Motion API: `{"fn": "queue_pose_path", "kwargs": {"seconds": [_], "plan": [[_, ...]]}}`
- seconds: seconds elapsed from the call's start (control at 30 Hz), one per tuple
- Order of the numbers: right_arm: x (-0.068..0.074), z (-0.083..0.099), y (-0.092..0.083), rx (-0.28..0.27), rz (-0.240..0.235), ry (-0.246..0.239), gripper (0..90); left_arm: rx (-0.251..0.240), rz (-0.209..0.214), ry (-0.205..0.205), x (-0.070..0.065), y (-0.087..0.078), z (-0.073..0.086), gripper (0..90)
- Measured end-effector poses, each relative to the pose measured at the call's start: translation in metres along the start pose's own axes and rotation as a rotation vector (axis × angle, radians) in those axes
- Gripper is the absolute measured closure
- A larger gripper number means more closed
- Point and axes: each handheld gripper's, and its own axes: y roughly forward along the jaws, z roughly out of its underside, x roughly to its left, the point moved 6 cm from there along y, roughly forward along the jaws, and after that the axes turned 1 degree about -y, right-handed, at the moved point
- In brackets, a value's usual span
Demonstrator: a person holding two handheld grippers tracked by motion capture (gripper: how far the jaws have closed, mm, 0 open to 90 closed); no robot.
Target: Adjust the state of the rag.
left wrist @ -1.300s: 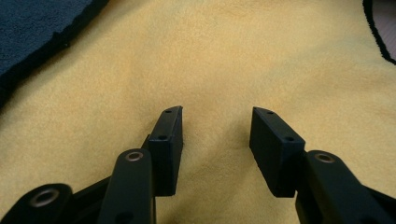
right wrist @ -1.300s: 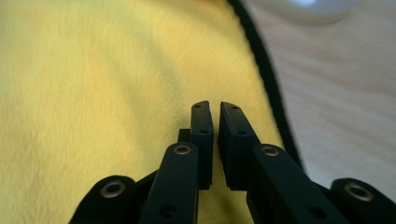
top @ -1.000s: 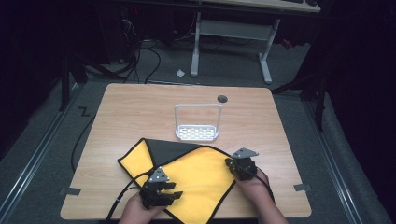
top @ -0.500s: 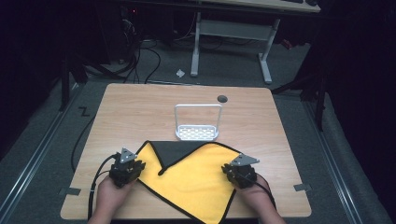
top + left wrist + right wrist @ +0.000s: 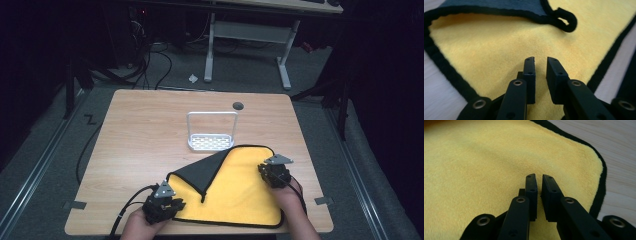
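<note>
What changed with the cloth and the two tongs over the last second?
The yellow black-edged cloth went from a diamond lie to squared along the near table edge, its dark grey corner flap now folded onto its left part. The left tongs swung out left, then back to the cloth's near-left corner; their jaws closed most of the way, with nothing between them. The right tongs remain at its right edge, shut. The white wire rack stayed put.

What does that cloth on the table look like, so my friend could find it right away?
Look at the wooden table, at the edge nearest the person. The cloth lies flat there, just in front of the small silver rack. It is bright yellow with a black border, and one corner is folded over to show its dark grey back.
</note>
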Motion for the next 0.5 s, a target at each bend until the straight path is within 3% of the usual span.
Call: {"fn": "queue_pose_path", "kwargs": {"seconds": [0.1, 0.2, 0.33, 0.4, 0.43, 0.5], "plan": [[-0.003, 0.001, -0.002, 0.004, 0.023, -0.015, 81.1, -0.054, -0.005, 0.01, -0.003, 0.002, -0.013, 68.6], [0.001, 0.001, -0.009, -0.019, 0.003, 0.01, 79.2, -0.126, 0.002, 0.003, -0.006, 0.008, -0.032, 58.4], [0.011, -0.002, -0.017, -0.056, -0.025, 0.019, 77.4, -0.115, -0.009, 0.042, -0.014, 0.03, -0.047, 44.5], [0.016, -0.003, -0.018, -0.058, -0.036, 0.009, 77.0, -0.073, -0.037, 0.084, -0.017, 0.045, -0.052, 39.5], [0.018, -0.002, -0.017, -0.053, -0.04, 0.002, 76.8, -0.047, -0.054, 0.091, -0.017, 0.051, -0.053, 39.0], [0.021, -0.001, -0.016, -0.047, -0.05, 0.0, 76.6, -0.03, -0.078, 0.094, -0.015, 0.056, -0.054, 48.4]]}}
